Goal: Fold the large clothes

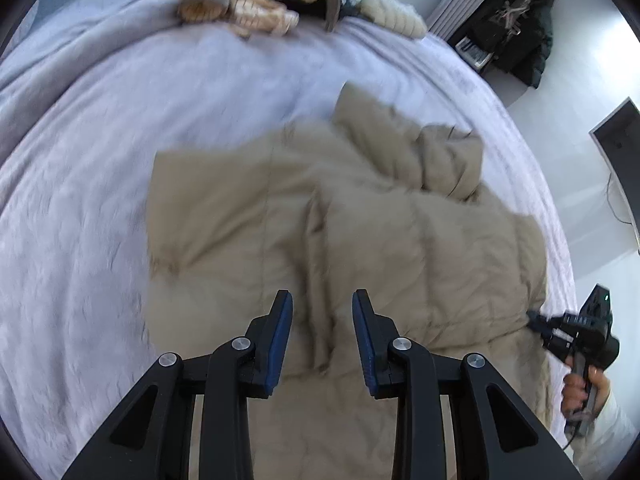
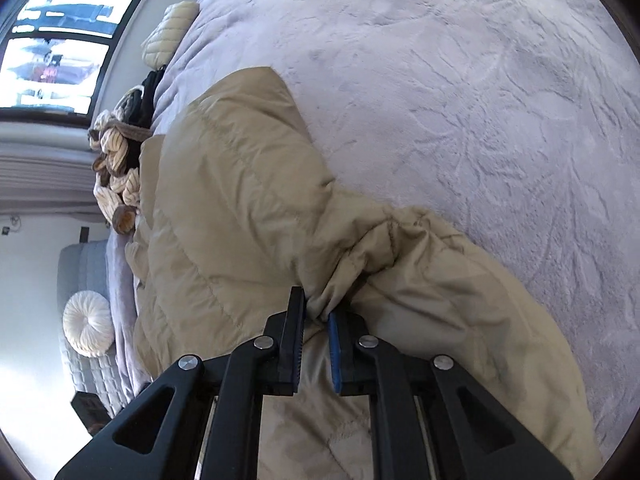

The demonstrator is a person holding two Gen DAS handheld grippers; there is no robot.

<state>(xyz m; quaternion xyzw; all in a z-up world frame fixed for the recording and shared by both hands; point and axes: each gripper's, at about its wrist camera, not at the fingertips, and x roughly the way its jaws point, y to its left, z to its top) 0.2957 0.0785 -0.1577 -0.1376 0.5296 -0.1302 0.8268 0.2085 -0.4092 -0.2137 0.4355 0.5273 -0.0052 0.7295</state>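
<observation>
Now fold start: right tool [image 2: 316, 312] clenched on beige puffer coat [image 2: 224, 216] edge; left tool [image 1: 322, 312] released above coat. Next: left needs grip, then lift edge across bed [image 2: 480, 100].

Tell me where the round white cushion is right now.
The round white cushion shows only in the right wrist view, at the lower left edge, lying on a grey quilted seat beside the bed, left of the beige puffer jacket.

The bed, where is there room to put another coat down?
The bed cover lies bare left of the tan coat, and beyond it up to the striped pile at the far edge. That far edge is crowded. In the right wrist view, the cover is bare right of the coat.
</observation>
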